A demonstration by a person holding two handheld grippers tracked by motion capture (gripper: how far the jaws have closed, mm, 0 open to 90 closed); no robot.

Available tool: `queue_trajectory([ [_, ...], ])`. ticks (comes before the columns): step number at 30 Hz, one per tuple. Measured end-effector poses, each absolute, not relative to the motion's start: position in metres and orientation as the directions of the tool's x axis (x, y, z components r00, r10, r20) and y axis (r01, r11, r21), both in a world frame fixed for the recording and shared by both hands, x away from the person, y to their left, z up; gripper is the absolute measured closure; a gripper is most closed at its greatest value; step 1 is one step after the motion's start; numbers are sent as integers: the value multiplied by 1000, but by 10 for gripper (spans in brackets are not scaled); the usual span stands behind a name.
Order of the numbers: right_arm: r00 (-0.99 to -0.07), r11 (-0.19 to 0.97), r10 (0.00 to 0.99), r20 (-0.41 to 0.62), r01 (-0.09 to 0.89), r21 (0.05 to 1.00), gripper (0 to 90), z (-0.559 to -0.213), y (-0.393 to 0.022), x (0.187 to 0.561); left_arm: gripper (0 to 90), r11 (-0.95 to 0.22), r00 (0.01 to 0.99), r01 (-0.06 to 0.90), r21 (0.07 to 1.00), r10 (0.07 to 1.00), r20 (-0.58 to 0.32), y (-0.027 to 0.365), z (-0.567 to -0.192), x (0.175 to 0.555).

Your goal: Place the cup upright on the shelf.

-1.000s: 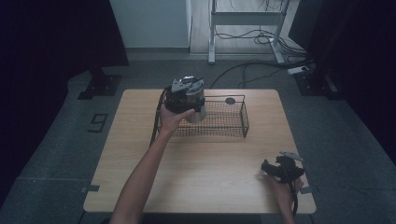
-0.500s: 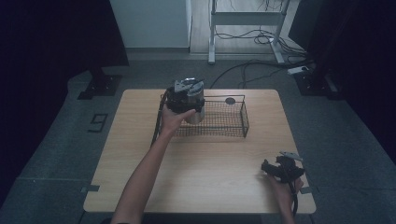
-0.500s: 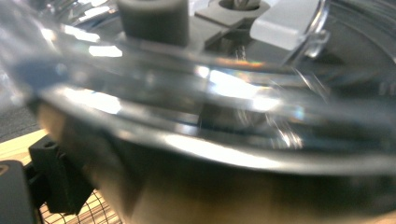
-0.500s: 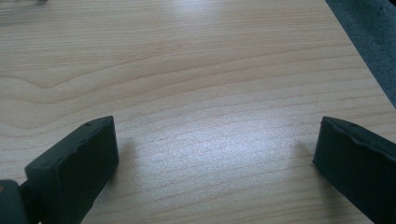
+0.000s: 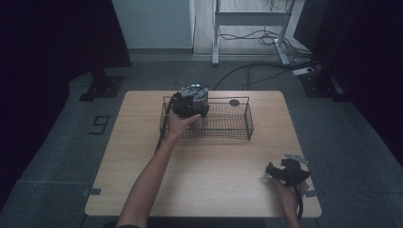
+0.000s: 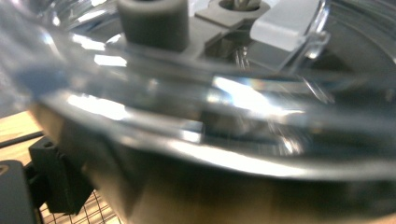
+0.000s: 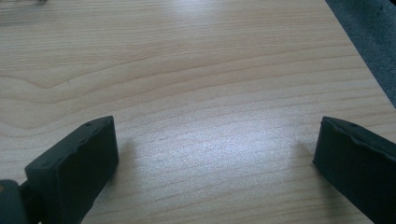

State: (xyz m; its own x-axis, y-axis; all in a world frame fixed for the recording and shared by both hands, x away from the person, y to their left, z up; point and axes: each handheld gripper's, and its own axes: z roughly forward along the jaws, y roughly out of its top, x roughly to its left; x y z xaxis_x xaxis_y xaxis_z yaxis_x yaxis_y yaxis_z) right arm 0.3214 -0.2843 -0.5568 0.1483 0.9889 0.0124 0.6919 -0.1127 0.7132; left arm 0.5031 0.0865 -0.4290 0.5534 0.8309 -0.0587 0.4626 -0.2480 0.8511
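My left gripper (image 5: pixel 190 102) hovers over the left end of a black wire basket (image 5: pixel 223 124) at the table's far side. Under it, inside the basket, stands a round container with a clear lid and a grey knob (image 6: pixel 152 21); it looms very close and blurred in the left gripper view. The one jaw seen there stands far out at the lower left, beside the container's dark wall (image 6: pixel 196 196). My right gripper (image 5: pixel 280 172) rests low near the table's front right corner, open over bare wood.
A small dark round object (image 5: pixel 234 102) lies on the table just behind the basket. The wooden table (image 5: pixel 214 180) stands on a grey floor, with a metal frame and cables (image 5: pixel 256 33) beyond it.
My left gripper has shifted very slightly at the basket's left end. The right gripper has not moved.
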Motion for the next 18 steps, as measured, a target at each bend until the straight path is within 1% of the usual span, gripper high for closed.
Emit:
queue_trajectory([
  [6, 148, -112, 989, 12, 692, 713, 0, -557, -284, 321, 40, -248, 529, 469, 848, 847, -45, 85, -438, 506],
  [18, 148, -113, 989, 12, 692, 713, 0, -557, -284, 321, 40, -260, 528, 499, 826, 847, -53, 81, -455, 511],
])
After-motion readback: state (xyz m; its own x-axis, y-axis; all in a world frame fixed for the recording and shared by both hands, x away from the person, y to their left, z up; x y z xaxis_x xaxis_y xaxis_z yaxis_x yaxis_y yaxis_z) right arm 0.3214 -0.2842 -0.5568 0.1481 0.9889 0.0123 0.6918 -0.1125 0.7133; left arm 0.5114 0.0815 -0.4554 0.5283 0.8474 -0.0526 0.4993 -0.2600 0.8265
